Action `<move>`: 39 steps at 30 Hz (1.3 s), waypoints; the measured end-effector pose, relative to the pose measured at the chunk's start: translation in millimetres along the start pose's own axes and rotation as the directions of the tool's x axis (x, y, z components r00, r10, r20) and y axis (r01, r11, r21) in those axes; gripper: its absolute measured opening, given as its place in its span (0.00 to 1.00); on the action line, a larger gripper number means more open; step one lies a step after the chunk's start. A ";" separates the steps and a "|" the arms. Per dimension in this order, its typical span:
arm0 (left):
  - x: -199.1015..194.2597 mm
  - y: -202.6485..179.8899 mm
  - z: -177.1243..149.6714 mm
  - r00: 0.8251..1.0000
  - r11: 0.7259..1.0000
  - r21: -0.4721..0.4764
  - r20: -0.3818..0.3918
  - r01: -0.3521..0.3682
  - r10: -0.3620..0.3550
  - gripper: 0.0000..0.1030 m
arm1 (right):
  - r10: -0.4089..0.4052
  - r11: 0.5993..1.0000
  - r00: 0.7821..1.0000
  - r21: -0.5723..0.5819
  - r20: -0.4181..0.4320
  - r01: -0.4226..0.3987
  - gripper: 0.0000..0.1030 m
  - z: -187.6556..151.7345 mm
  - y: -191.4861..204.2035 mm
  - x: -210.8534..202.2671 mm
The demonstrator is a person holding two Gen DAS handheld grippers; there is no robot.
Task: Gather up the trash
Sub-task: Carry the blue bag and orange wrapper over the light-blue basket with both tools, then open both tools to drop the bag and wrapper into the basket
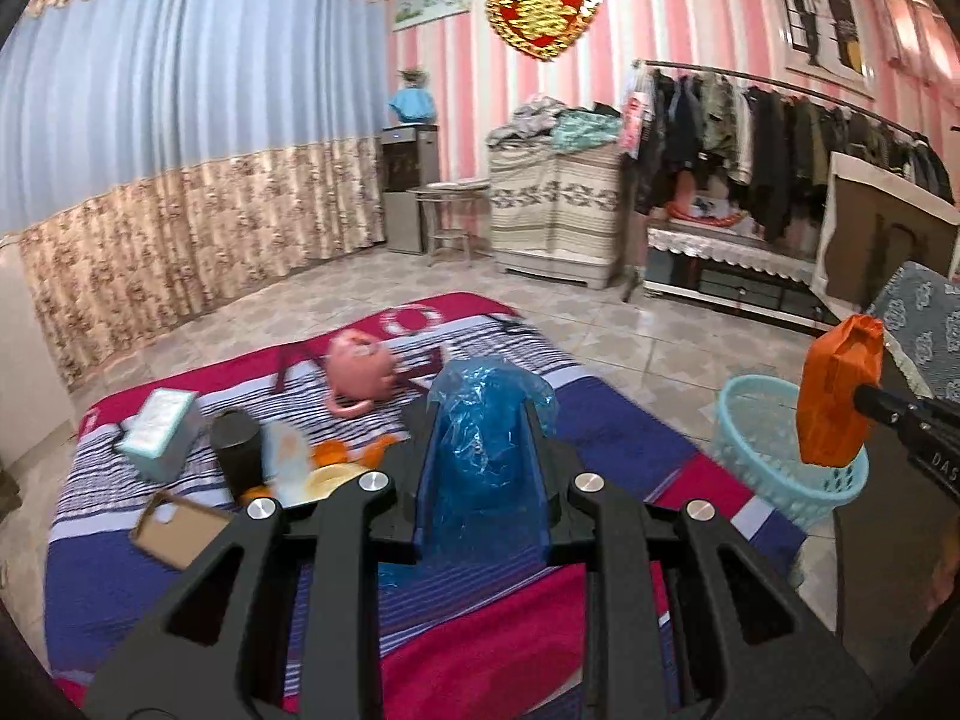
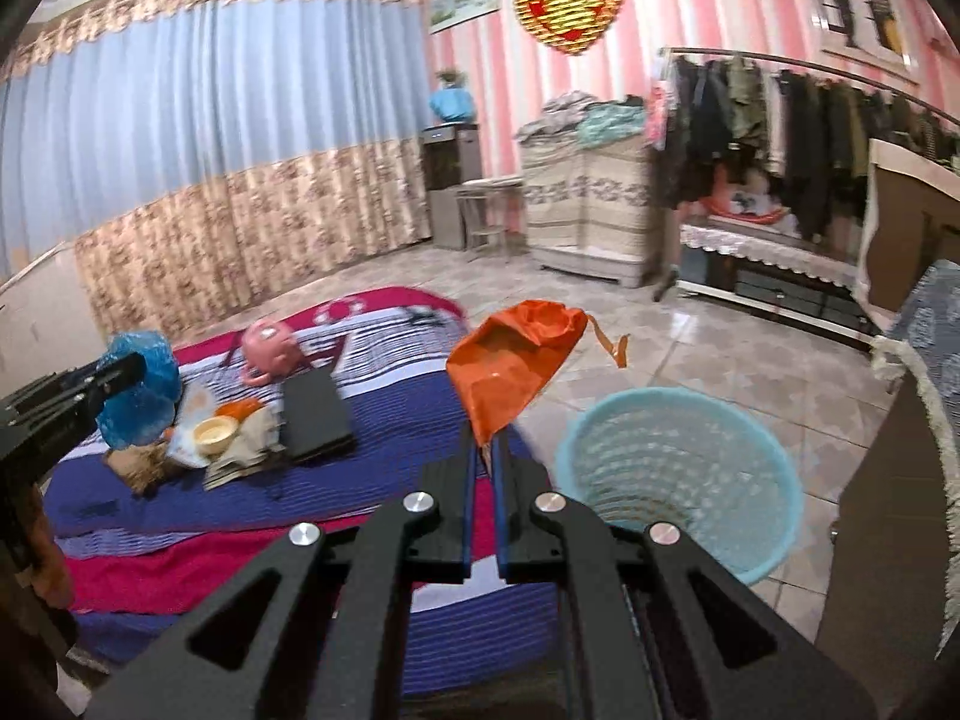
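Note:
My left gripper (image 1: 483, 414) is shut on a crumpled blue plastic bag (image 1: 480, 450) and holds it above the striped mat (image 1: 630, 438). The blue bag also shows in the right wrist view (image 2: 141, 390). My right gripper (image 2: 485, 444) is shut on an orange bag (image 2: 516, 360) and holds it in the air just left of the light blue basket (image 2: 678, 474). From the left wrist view the orange bag (image 1: 837, 390) hangs over the basket's rim (image 1: 774, 474). The basket looks empty inside.
On the mat lie a pink pot (image 1: 360, 369), a white box (image 1: 159, 432), a dark cup (image 1: 235, 450), a cardboard box (image 1: 180, 531), orange peel (image 1: 333, 453), a small yellow bowl (image 2: 214, 433) and a dark flat box (image 2: 315, 414). A cloth-covered seat (image 1: 924, 330) stands right of the basket.

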State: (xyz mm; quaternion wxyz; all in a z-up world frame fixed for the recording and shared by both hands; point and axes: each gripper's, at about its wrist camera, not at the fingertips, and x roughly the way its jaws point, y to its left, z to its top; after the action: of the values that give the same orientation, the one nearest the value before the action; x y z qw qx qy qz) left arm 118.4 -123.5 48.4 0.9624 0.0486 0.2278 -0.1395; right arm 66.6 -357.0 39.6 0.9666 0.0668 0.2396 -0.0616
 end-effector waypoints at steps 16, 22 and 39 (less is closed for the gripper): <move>97.6 -157.5 31.5 0.969 0.961 0.124 -0.019 0.248 -0.247 0.22 | -0.191 0.976 0.980 0.092 -0.050 0.195 0.05 2.1 -129.1 46.1; 136.2 -204.4 26.5 0.944 0.932 0.147 -0.066 0.330 -0.324 0.22 | -0.214 0.968 0.973 0.112 -0.086 0.222 0.05 -10.4 -154.8 67.8; 199.4 -243.0 10.7 0.944 0.928 0.183 -0.126 0.324 -0.305 0.74 | -0.244 0.951 0.959 0.156 -0.143 0.265 0.05 -35.6 -176.5 97.2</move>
State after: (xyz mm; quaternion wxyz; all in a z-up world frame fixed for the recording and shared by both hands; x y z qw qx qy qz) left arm 223.2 -406.7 -39.6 0.9057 0.1152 0.2632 -0.3119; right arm 109.1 -533.4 -55.0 0.9245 0.1229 0.2987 -0.2024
